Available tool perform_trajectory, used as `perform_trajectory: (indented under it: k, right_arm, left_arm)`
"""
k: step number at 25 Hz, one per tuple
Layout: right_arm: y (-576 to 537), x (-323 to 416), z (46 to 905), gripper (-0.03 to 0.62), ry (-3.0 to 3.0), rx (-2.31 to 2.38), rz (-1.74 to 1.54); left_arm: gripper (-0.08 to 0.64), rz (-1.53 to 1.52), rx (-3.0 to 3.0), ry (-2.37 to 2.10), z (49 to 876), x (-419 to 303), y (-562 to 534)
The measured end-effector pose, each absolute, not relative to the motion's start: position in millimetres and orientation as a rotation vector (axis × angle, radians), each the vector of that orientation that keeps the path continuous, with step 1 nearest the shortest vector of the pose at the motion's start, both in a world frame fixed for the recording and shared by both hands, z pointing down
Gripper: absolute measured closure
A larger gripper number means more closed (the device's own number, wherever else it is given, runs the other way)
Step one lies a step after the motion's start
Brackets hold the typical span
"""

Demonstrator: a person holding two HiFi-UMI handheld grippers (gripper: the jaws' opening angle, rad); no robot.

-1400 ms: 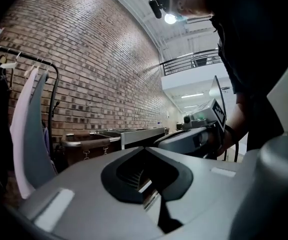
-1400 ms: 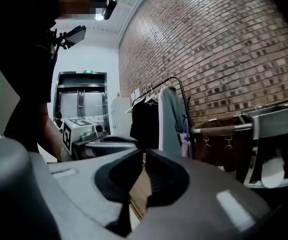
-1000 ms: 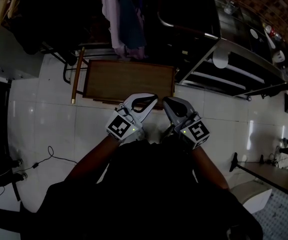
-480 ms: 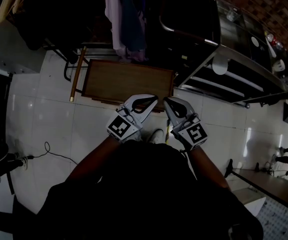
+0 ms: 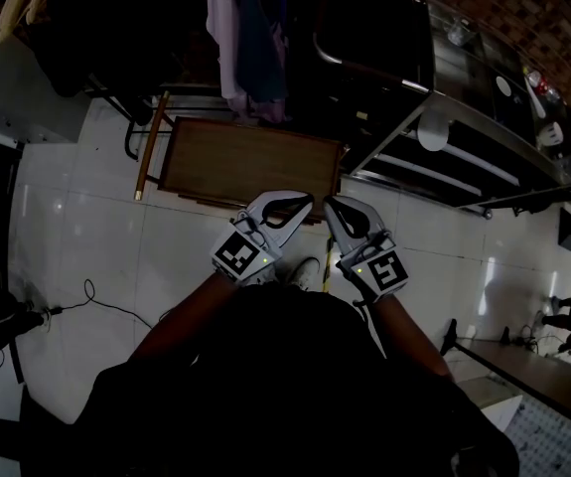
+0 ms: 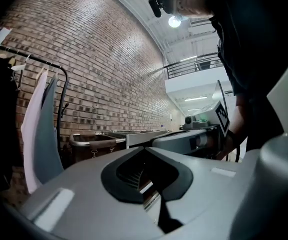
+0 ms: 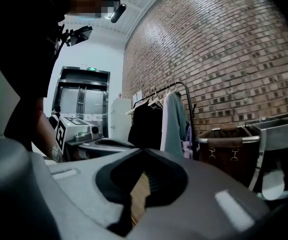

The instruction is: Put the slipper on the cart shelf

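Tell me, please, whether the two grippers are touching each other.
Apart. The head view, looking down on both, shows a narrow gap between the tips of the left gripper and the right gripper.

two tools: left tool (image 5: 303, 203), right tool (image 5: 333, 207); one wooden table (image 5: 245, 162); one clothes rack (image 7: 190, 114); one brown bin (image 7: 229, 151).

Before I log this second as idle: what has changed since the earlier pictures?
Almost nothing. A pale shoe has come into view on the floor between the grippers, as if from a small step forward. Nothing was taken hold of or let go. The left gripper and right gripper stay shut and empty, side by side at the near edge of the table. No slipper shows.
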State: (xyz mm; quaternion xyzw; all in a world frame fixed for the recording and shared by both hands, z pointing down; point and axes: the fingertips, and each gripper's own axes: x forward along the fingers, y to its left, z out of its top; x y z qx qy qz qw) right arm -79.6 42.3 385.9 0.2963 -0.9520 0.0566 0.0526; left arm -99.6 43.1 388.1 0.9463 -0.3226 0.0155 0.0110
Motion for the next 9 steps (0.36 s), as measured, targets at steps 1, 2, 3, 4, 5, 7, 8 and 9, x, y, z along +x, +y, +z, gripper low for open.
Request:
perform_trajectory:
  k: [1, 2, 3, 4, 5, 7, 8, 9]
  right_arm:
    - [42.0, -79.3, 387.2, 0.591, -2.889, 0.905, 0.179]
    - [41.6, -79.1, 388.5, 0.591, -2.884, 0.908, 0.187]
    - [41.4, -79.0, 389.8, 0.591, -2.879, 0.909, 0.192]
    - [41.1, -79.0, 391.3, 0.591, -2.874, 0.907, 0.194]
    - [40.9, -79.3, 392.8, 0.591, -2.869, 0.903, 0.191]
    - [39.8, -80.0, 395.4, 0.591, -2.863, 0.895, 0.182]
    - [39.1, -80.2, 396.4, 0.591, -2.862, 0.892, 0.178]
    - [38.5, -80.3, 397.3, 0.592, -2.862, 0.891, 0.175]
  left_arm:
    - [0.558, 0.052, 2.953, -1.005, 389.5, -99.4, 43.1]
    - [0.558, 0.056, 2.955, -1.004, 390.9, -99.2, 43.1]
    - [0.558, 0.057, 2.953, -1.003, 391.9, -99.2, 43.0]
    - [0.558, 0.058, 2.949, -1.003, 393.3, -99.4, 43.0]
    - [0.558, 0.061, 2.947, -1.005, 395.0, -99.9, 42.7]
    - [0.558, 0.064, 2.947, -1.009, 397.9, -100.4, 41.4]
    - [0.558, 0.066, 2.949, -1.011, 399.6, -100.5, 40.6]
    - [0.558, 0.068, 2.952, -1.014, 401.4, -100.6, 39.9]
